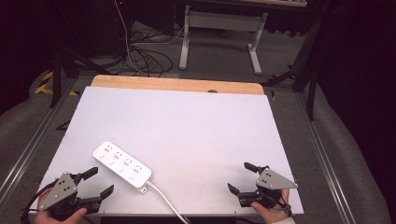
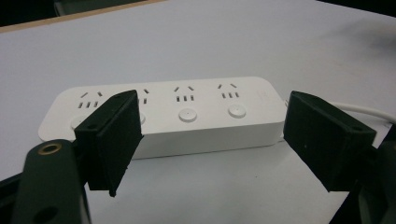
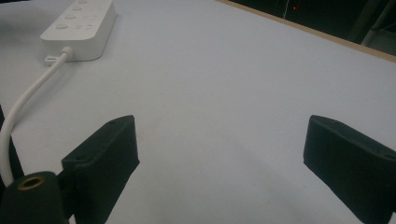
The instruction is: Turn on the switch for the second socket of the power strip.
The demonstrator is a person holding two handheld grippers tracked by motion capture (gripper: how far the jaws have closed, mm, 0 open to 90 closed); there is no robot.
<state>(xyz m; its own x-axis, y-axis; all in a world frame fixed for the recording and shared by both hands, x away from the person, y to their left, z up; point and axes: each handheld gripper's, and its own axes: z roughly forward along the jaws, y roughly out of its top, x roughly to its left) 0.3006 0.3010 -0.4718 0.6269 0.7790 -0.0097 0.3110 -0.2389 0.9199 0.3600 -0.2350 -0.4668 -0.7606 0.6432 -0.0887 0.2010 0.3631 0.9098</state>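
Table (image 1: 196, 121) with a white top is lying under the camera, bare except for a white power strip (image 1: 122, 164) resting near its front left, its cord (image 1: 166, 200) trailing off the front edge. Left gripper (image 1: 100, 182) and right gripper (image 1: 243, 177) are hovering at the front corners, jaws spread wide, holding nothing. Judging by this, nothing is started yet.

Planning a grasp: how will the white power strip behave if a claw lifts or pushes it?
The power strip looks rigid and flat, so it should slide, not roll. Its smooth plastic may slip. The trailing cable would likely drag and swing it.
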